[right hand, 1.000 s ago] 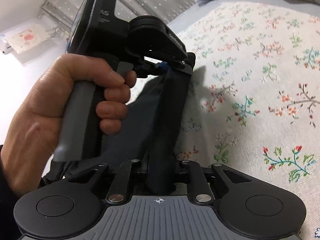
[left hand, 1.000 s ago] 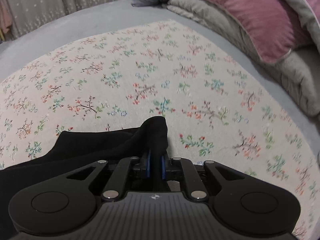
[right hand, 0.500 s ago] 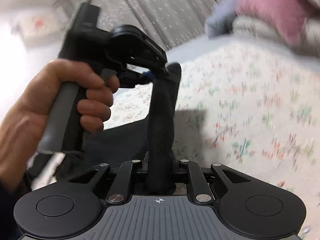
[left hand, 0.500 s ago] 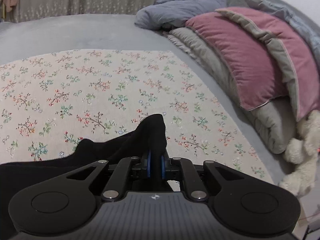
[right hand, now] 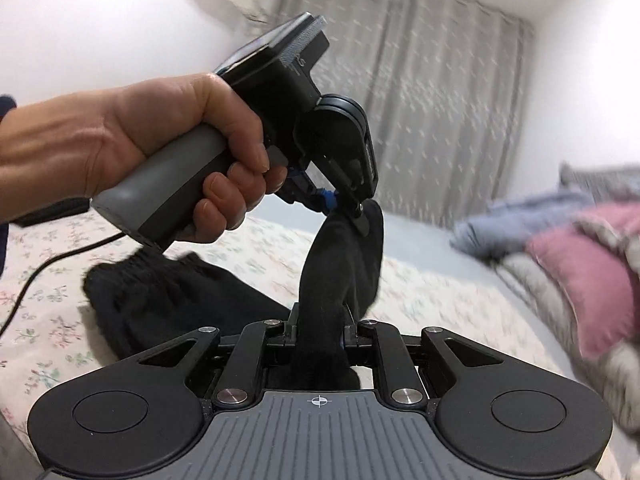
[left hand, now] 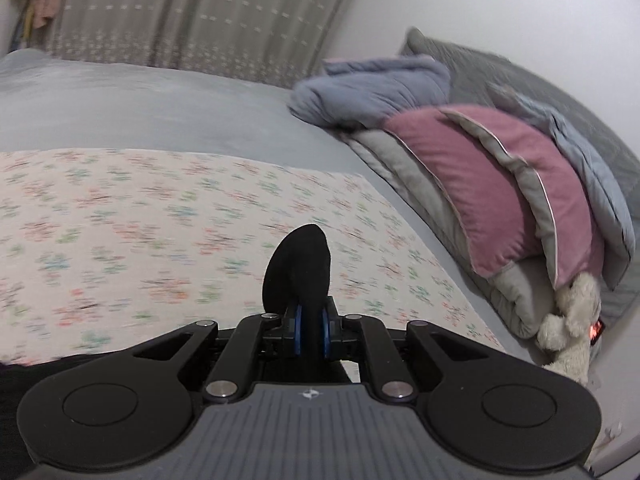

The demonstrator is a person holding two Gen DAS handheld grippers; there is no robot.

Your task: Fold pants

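Black pants [right hand: 168, 292] lie partly bunched on the floral sheet [right hand: 44, 312], with one end lifted. My right gripper [right hand: 320, 336] is shut on a taut band of the black fabric [right hand: 340, 272] that runs up to the left gripper [right hand: 340, 204], held in a person's hand [right hand: 168, 140] above the bed. In the left wrist view, my left gripper [left hand: 311, 330] is shut on a rounded fold of the pants [left hand: 300, 268] that sticks up between its blue pads. The rest of the pants is hidden below that camera.
Pink and grey pillows [left hand: 500, 200] and a blue-grey blanket [left hand: 372, 92] are stacked at the right end of the bed. A pale plush toy [left hand: 568, 320] lies by them. Curtains [left hand: 192, 16] hang behind. A black cable [right hand: 36, 276] trails over the sheet at the left.
Both grippers have risen and swung toward the pillows, lifting the gripped end of the pants off the sheet. The right gripper has rolled, so the room now looks upright.
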